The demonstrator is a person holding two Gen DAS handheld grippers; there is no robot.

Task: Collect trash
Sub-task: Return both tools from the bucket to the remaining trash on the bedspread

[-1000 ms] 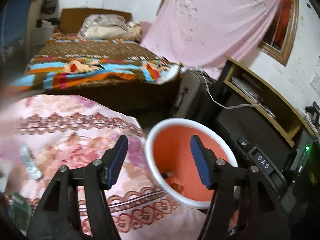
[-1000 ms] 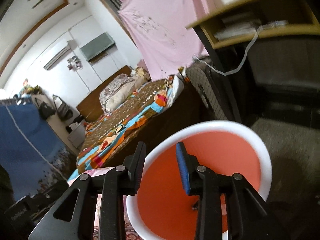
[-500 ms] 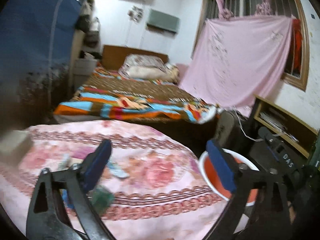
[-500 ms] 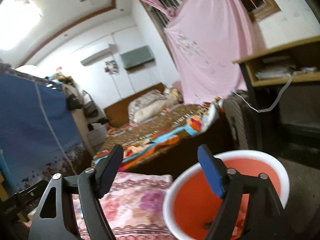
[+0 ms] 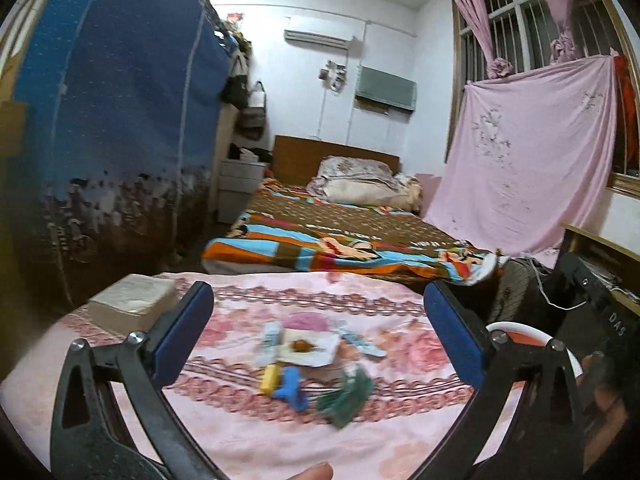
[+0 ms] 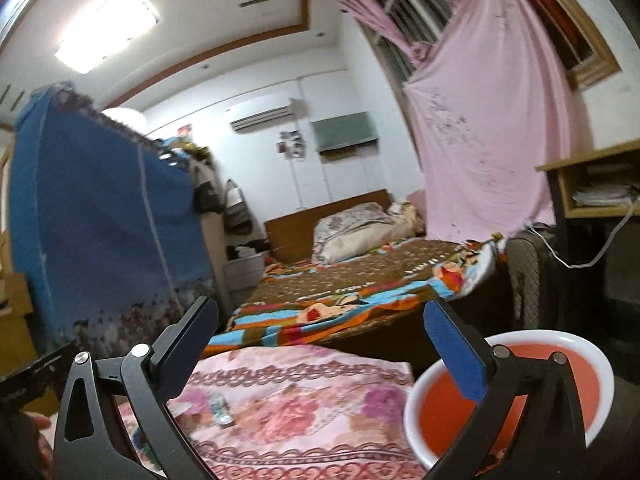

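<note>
On the pink floral cloth (image 5: 248,432): 1 book (image 5: 134,304), 1 white paper sheet with a brown bit on it (image 5: 306,350), 2 pale flat wrappers (image 5: 269,340), 1 yellow piece (image 5: 269,378), 1 blue piece (image 5: 291,389), 1 green packet (image 5: 347,398). Beside the cloth: 1 orange bin with a white rim (image 6: 516,394). Further back: 1 bed (image 5: 344,236), 1 pink sheet over the window (image 5: 528,160), 1 blue fabric wardrobe (image 5: 116,120).
</note>
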